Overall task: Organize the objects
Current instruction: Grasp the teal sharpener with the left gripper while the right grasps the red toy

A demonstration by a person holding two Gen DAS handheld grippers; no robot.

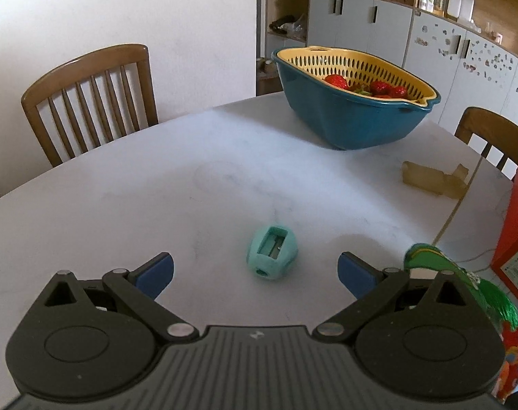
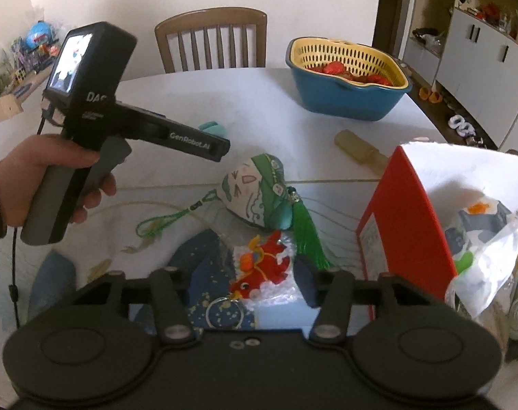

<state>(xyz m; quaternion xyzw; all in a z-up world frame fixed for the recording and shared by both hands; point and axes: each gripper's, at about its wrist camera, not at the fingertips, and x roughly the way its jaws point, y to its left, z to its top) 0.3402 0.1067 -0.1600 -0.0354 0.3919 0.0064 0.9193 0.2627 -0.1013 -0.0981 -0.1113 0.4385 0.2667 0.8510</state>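
A teal pencil sharpener (image 1: 271, 255) lies on the white table (image 1: 156, 184), between and just ahead of the fingers of my left gripper (image 1: 255, 273), which is open and empty. The sharpener also peeks out behind the left gripper in the right wrist view (image 2: 213, 127). My right gripper (image 2: 252, 273) is open and low over a red dragon keychain (image 2: 260, 270) with a metal ring. A green tasselled sachet (image 2: 259, 194) lies just beyond it, also at the left wrist view's right edge (image 1: 429, 256). An open red box (image 2: 406, 218) stands at the right.
A blue bowl with a yellow strainer holding strawberries (image 1: 354, 102) sits at the table's far side. A tan translucent piece (image 1: 433, 179) lies near it. A plastic bag with toys (image 2: 484, 239) fills the red box. Wooden chairs (image 1: 91, 102) stand around the table.
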